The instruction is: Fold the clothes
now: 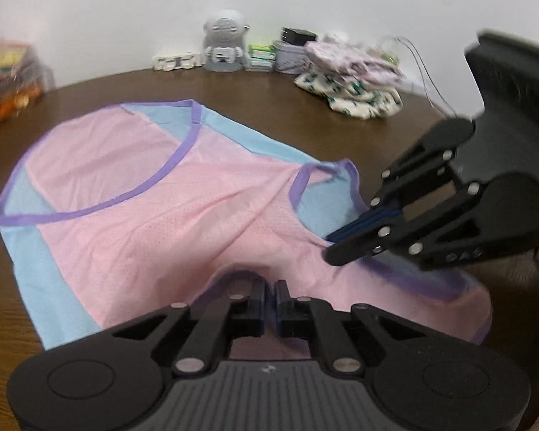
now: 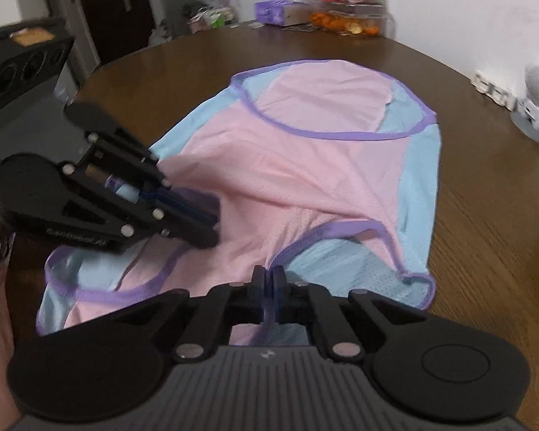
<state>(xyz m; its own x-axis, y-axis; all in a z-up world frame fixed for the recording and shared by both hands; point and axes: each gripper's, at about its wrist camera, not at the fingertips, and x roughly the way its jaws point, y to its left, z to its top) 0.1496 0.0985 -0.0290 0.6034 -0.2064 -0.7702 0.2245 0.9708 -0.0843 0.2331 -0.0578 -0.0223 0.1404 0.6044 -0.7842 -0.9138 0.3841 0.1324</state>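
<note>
A pink and light-blue sleeveless top [image 1: 183, 212] with purple trim lies spread on the brown wooden table [image 1: 262, 89]. My left gripper [image 1: 269, 289] is at the garment's near edge, shut on the pink fabric. In the same view my right gripper [image 1: 332, 248] comes in from the right, shut on the top beside a purple-edged armhole. In the right wrist view, the right gripper [image 2: 269, 276] pinches the top [image 2: 305, 165] where the purple trim meets the pink. My left gripper [image 2: 210, 231] is to its left, shut on a lifted fold.
At the table's far edge stand a pile of folded clothes [image 1: 352, 79], a grey astronaut-shaped figure [image 1: 224, 41], a small tin [image 1: 291, 55] and a bag of colourful packets [image 1: 7, 72]. A black box [image 2: 25, 61] stands left. Bare table [image 2: 492, 222] lies right of the top.
</note>
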